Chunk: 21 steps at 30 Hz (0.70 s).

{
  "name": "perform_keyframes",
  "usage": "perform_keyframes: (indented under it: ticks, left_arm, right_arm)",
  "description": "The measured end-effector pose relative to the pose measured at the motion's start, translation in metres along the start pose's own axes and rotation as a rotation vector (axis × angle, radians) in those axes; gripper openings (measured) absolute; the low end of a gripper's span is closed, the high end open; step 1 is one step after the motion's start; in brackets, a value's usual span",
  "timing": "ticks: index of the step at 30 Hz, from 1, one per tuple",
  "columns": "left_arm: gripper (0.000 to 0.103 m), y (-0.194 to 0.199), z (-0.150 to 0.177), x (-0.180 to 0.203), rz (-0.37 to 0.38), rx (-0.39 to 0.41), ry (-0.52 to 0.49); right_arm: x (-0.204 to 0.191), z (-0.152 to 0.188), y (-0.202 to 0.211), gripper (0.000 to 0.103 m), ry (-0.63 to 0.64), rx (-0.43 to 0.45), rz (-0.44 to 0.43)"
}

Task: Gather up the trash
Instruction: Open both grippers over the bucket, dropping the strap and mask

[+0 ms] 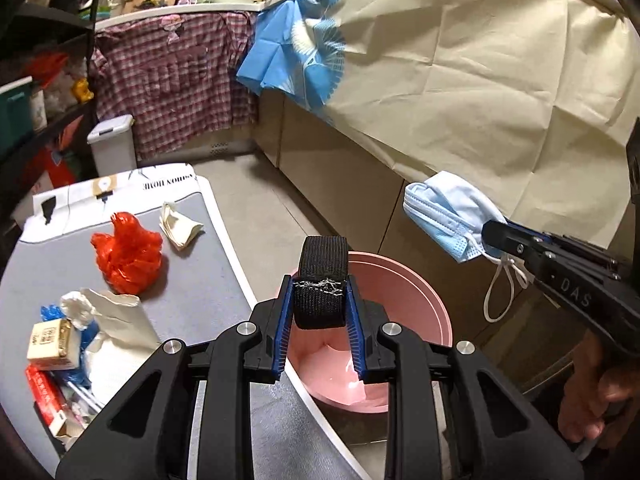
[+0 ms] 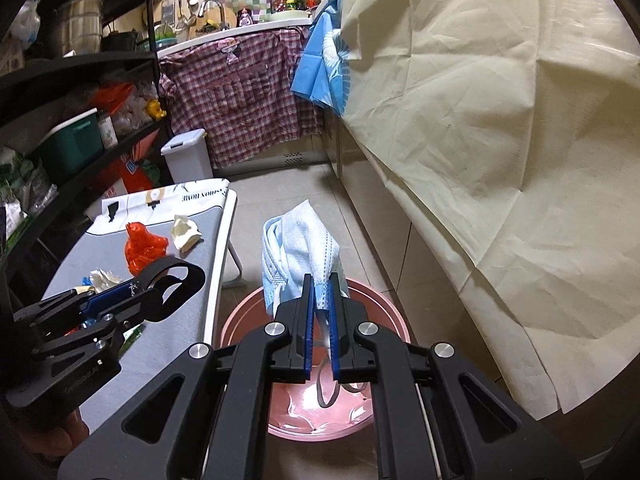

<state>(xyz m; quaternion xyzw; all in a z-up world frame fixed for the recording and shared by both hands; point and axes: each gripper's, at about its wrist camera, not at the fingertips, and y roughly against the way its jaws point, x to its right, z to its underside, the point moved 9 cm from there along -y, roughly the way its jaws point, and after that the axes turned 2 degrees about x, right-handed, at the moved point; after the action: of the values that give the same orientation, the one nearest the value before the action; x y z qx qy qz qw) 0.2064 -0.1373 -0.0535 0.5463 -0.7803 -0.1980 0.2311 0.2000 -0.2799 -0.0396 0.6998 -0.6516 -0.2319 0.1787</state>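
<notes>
Mask (image 2: pixel 298 248), pale blue, crumpled, pinched at its lower edge by the right gripper (image 2: pixel 319 312); jaws nearly closed on the fabric, ear loop dangling below them. It hangs in the air above the pink bin (image 2: pixel 240 316), which stands on the floor just beside the table (image 2: pixel 180 320). Left gripper (image 1: pixel 320 320) clamps a black strap (image 1: pixel 322 280), a short woven loop with a frayed end, jaws at narrow width, also over the bin. Judged step: two pieces carried to the drop point, neither released yet. Next move calls for each gripper to be centred over the bin mouth, then opened; the mask's loop may catch on a pad, so a clean wide opening looks wise. More trash remains on the table: red bag (image 1: pixel 126 256), crumpled paper (image 1: pixel 178 226), small carton (image 1: pixel 50 344), white wrapper (image 1: pixel 112 320).
</notes>
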Motion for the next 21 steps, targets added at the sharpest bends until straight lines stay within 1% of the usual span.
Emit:
perform_keyframes:
  ticks: [11, 14, 15, 16, 17, 18, 19, 21]
  left_arm:
    - [0.025, -0.013, -0.002, 0.007, 0.005, -0.010, -0.007]
    - [0.026, -0.013, -0.004, 0.013, 0.024, -0.015, -0.012]
    - [0.028, -0.014, -0.005, 0.014, 0.024, -0.016, -0.014]
    - [0.036, -0.014, -0.005, 0.014, 0.023, -0.016, -0.015]
    - [0.043, -0.013, -0.006, 0.013, 0.019, -0.013, -0.012]
    - [0.043, -0.012, -0.007, 0.012, 0.018, -0.008, -0.006]
    - [0.043, -0.010, -0.007, 0.010, 0.017, -0.005, 0.001]
    - [0.043, -0.007, -0.009, 0.005, 0.010, 0.003, 0.008]
  right_arm:
    - [0.000, 0.001, -0.007, 0.007, 0.011, -0.016, 0.009]
    - [0.001, 0.001, -0.009, 0.011, 0.014, -0.020, 0.017]
    - [0.002, 0.002, -0.009, 0.016, 0.013, -0.021, 0.027]
    - [0.004, 0.003, -0.010, 0.028, 0.011, -0.025, 0.035]
    - [0.005, 0.003, -0.011, 0.036, 0.006, -0.027, 0.039]
    - [0.006, 0.003, -0.010, 0.050, 0.000, -0.023, 0.047]
    - [0.008, 0.002, -0.010, 0.053, -0.003, -0.017, 0.053]
    - [0.009, 0.001, -0.008, 0.053, -0.008, -0.010, 0.052]
